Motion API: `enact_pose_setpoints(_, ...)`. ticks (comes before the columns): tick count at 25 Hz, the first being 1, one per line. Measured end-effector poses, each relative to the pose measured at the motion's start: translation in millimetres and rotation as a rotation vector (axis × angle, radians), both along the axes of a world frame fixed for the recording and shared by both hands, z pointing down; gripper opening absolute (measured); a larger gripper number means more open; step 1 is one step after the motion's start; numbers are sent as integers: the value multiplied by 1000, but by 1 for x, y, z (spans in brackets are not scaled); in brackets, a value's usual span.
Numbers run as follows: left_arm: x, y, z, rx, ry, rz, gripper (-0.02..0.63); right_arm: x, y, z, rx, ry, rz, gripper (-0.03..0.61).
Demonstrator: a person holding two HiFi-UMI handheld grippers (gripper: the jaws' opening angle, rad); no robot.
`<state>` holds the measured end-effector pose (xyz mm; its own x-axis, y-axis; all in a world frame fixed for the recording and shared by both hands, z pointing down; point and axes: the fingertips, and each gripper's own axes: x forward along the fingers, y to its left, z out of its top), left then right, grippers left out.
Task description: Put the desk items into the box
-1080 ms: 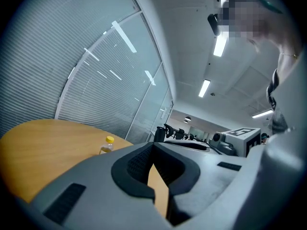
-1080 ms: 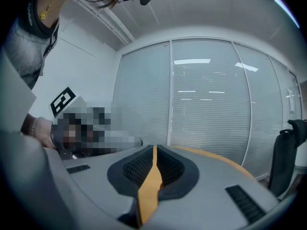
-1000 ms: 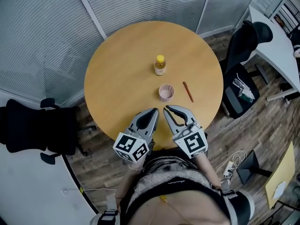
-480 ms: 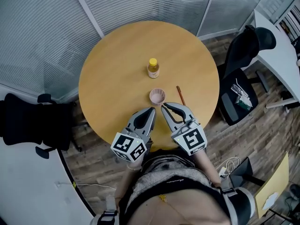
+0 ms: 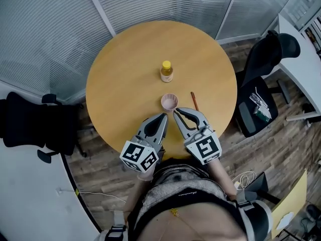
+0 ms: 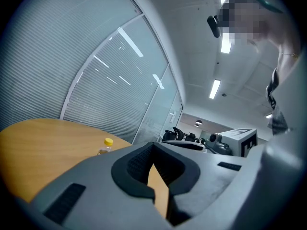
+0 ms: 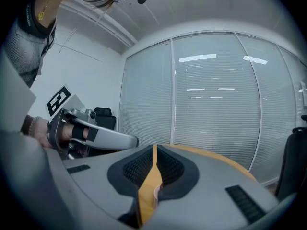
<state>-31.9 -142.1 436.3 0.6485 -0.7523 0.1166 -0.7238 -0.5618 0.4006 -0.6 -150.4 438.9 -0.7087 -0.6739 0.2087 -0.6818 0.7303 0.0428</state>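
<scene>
On the round wooden table (image 5: pixel 125 64) stand a small bottle with a yellow cap (image 5: pixel 166 71) and, nearer me, a pink cup (image 5: pixel 169 102). A thin red-brown pen (image 5: pixel 193 100) lies just right of the cup. My left gripper (image 5: pixel 163 116) and right gripper (image 5: pixel 177 113) hover side by side over the near table edge, both shut and holding nothing. The right gripper's tips are just short of the cup. In the left gripper view the bottle (image 6: pixel 106 146) shows beyond the shut jaws. The cup's rim (image 7: pixel 155 191) peeks between the right jaws. No box is in view.
Black office chairs stand at the left (image 5: pixel 30 129) and at the right (image 5: pixel 266 54), and one seat (image 5: pixel 258 109) holds small items. A white desk (image 5: pixel 301 59) is at the far right. Glass walls with blinds (image 5: pixel 165 1) curve behind the table. A power strip (image 5: pixel 243 179) lies on the wood floor.
Both grippers have edged forward over the table, and the right tips are now closer to the pink cup. The head view has shifted slightly. Nothing was taken hold of.
</scene>
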Motion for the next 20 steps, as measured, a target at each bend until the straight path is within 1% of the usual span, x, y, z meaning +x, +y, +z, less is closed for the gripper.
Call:
enact_pose_setpoints(3, -2, 0, 2, -5, -6, 1, 2, 0, 2, 6, 20, 35, -10, 37)
enact_pose_setpoints(6, 1, 0, 3, -11, -9, 7, 2, 4, 3, 9, -17, 15, 11, 37)
enact_pose_setpoints(9, 5, 1, 6, -18, -13, 14, 2, 8, 5, 14, -20, 26, 15, 37)
enact_pose_setpoints(16, 17, 3, 9, -24, -14, 35, 2, 23, 4, 18, -55, 11, 58, 37)
enact_pose_setpoints(20, 18, 4, 8, -25, -17, 36, 2, 31, 1, 22, -64, 21, 78, 37)
